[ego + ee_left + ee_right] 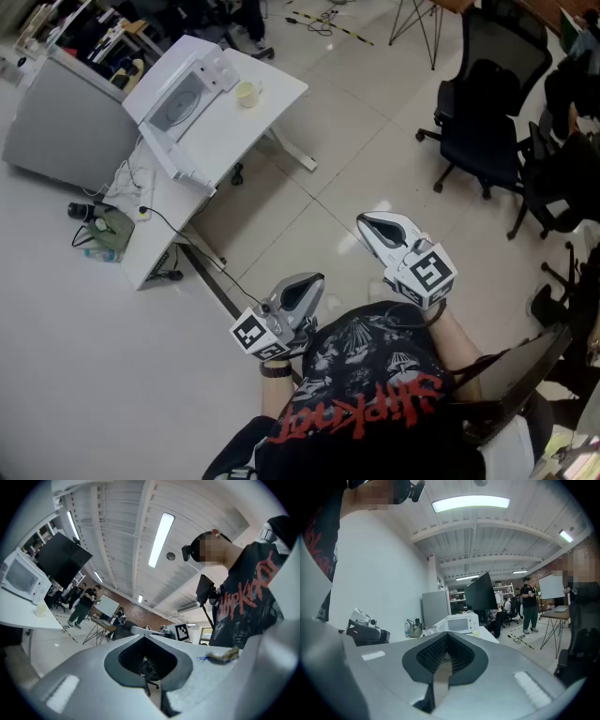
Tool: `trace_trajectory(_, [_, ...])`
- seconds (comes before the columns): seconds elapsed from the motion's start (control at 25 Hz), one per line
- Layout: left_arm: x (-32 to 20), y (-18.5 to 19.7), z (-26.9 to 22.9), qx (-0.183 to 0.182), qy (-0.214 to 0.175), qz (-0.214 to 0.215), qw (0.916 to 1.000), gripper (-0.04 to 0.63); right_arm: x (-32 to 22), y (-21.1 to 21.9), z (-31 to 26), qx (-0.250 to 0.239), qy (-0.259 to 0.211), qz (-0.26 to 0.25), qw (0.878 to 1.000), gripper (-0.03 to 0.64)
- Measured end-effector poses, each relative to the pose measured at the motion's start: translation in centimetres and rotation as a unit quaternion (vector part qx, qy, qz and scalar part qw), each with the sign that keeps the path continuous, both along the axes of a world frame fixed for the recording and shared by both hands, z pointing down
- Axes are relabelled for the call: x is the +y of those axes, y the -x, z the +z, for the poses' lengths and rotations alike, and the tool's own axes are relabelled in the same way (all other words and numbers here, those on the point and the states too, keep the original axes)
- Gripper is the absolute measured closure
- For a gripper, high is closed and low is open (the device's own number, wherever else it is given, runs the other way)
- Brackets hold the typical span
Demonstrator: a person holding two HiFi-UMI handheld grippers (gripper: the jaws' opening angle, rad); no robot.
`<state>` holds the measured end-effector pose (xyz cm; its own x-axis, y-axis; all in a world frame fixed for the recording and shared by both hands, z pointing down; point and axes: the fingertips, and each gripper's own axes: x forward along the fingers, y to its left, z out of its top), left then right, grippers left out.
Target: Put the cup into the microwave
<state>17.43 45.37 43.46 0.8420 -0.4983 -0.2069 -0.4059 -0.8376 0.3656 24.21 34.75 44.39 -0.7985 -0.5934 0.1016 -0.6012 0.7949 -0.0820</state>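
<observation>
A white microwave (184, 101) stands with its door shut on a white table (272, 94) far ahead, and a small pale yellow cup (247, 93) sits on the table beside it. Both grippers are held close to the person's chest, well short of the table. My left gripper (314, 279) is shut and holds nothing; my right gripper (364, 223) also has its jaws together with nothing in them. In the left gripper view the microwave (21, 576) and cup (41, 611) are small at the far left. In the right gripper view the microwave (459, 622) lies straight ahead beyond the jaws.
A grey cabinet (66, 131) stands left of the table, with a bag and a bottle (103, 232) on the floor below. Black office chairs (483, 112) fill the right side. Cables run under the table. People stand in the distance (529, 604).
</observation>
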Motion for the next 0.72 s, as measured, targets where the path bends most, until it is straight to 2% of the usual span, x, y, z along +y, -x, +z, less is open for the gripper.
trace_trajectory(0.24, [1.5,4.0,0.4,-0.059,0.028,-0.004,0.9979,0.594,2.5,2.7,-0.2,-0.013,0.021,0.045,0.999,0.614])
trace_trajectory(0.36, [1.8,5.5,0.2,-0.036,0.033,-0.007,0.9988,0.594,2.6,4.1,-0.3,-0.011,0.023,0.044,0.999,0.614])
trace_trajectory(0.48, [1.0,7.5,-0.7,0.032,0.032,-0.021,0.9988,0.594,2.1,5.5,-0.5,-0.006,0.008,0.035,0.999,0.614])
trace_trajectory(0.52, [0.4,8.3,-0.8,0.043,0.034,-0.035,0.9979,0.594,1.9,6.0,-0.5,-0.004,0.006,0.035,0.999,0.614])
trace_trajectory(0.64, [-1.0,10.6,0.8,0.028,0.055,-0.101,0.9930,0.594,2.0,7.2,-0.3,0.002,0.009,0.042,0.999,0.614])
trace_trajectory(0.72, [-1.4,10.9,2.1,0.001,0.065,-0.120,0.9906,0.594,2.4,7.9,-0.4,0.004,0.009,0.046,0.999,0.614])
